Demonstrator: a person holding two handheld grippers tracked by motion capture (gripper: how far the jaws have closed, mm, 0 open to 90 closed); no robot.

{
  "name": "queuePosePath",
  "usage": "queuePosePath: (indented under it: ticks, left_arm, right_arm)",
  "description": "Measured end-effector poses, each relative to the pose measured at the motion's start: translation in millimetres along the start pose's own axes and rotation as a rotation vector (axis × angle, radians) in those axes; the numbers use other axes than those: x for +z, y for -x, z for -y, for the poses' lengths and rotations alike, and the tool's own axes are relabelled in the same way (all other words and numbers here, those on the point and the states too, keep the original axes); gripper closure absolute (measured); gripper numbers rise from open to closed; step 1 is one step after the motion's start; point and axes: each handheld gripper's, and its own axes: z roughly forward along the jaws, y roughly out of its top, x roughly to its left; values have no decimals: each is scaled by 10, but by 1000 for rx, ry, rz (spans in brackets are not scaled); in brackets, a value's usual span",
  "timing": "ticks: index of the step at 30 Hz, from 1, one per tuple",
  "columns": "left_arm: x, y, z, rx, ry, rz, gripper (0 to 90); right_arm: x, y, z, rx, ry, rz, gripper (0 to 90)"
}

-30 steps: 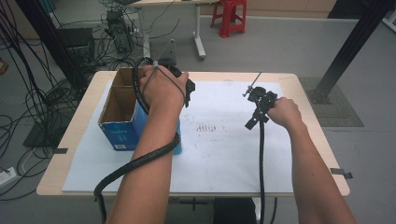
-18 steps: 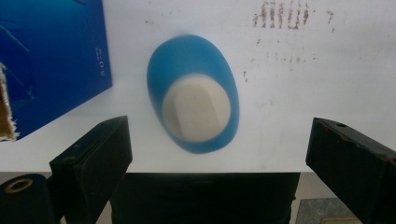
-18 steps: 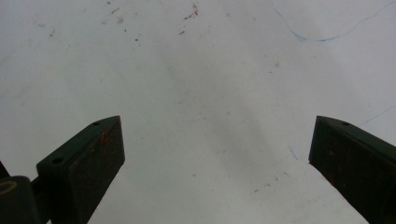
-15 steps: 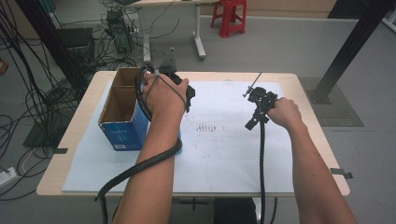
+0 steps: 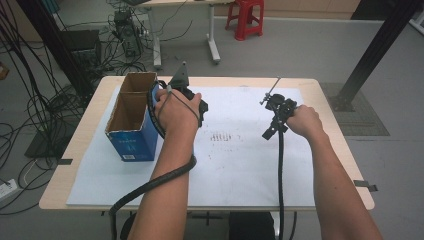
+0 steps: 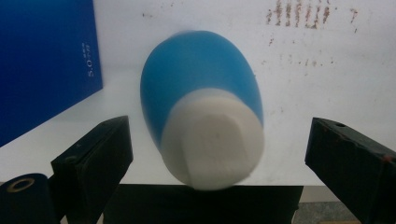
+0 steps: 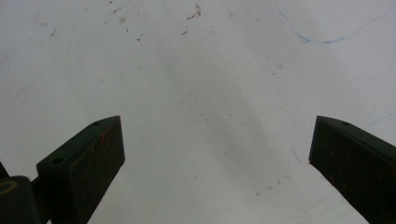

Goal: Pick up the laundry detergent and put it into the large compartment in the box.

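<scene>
Blue bottle [image 6: 201,98] w/ white cap [image 6: 212,140] sits mid-frame in the left gripper view, betw. the jaws of the left hand-held gripper [image 6: 219,154], which stand wide apart and touch nothing. Long axis runs bottom-to-top of frame: cap end toward the camera, blue body away. Edges blurred; can't tell if it rests on the white sheet [image 6: 299,74]. Blue box [image 6: 46,60] fills upper left, cut off by the frame. In the high view the hand [image 5: 176,111] hides the bottle beside the box. Right hand-held gripper [image 7: 217,154] also wide, over bare sheet on the desk [image 5: 345,145].
</scene>
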Motion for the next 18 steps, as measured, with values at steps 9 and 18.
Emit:
queuePosePath:
  ticks: [9,18]
  left_arm:
    - [34,-73,7,2,10,22,41]
    - [49,-112,5,-5,13,35,43]
  right_arm:
    - [10,6,8,2,-1,-2,31]
    - [5,0,10,-1,0,1,30]
